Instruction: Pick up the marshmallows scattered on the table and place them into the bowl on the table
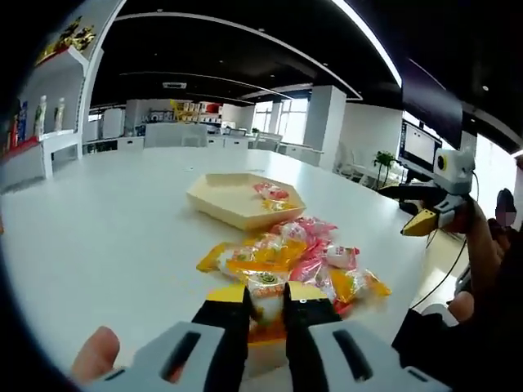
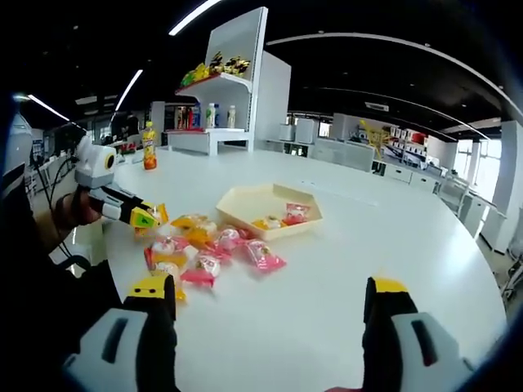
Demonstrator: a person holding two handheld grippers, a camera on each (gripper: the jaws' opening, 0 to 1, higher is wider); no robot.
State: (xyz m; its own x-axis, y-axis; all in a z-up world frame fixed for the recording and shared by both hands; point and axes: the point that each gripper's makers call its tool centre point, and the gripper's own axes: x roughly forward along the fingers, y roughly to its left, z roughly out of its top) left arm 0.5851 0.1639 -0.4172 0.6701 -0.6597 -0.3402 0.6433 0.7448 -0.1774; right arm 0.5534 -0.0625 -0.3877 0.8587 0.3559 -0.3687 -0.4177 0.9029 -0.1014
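Observation:
A cream six-sided bowl (image 1: 222, 196) (image 2: 243, 201) sits on the white table with two wrapped marshmallows (image 1: 273, 195) (image 2: 283, 216) inside. In front of it lies a heap of several pink and yellow marshmallow packets (image 1: 306, 255) (image 2: 214, 243). At the near edge of the heap, my left gripper (image 1: 265, 296) (image 2: 147, 217) is shut on a yellow-orange packet (image 1: 265, 287). My right gripper (image 2: 270, 296) (image 1: 400, 211) hangs above the table beside the heap, jaws wide apart and with nothing in them.
A white shelf unit with bottles and snacks (image 1: 42, 122) (image 2: 219, 110) stands past the table, and an orange bottle (image 2: 149, 153) stands on the table's far side. Counters and windows line the back. A person's hand (image 1: 95, 354) holds the left gripper.

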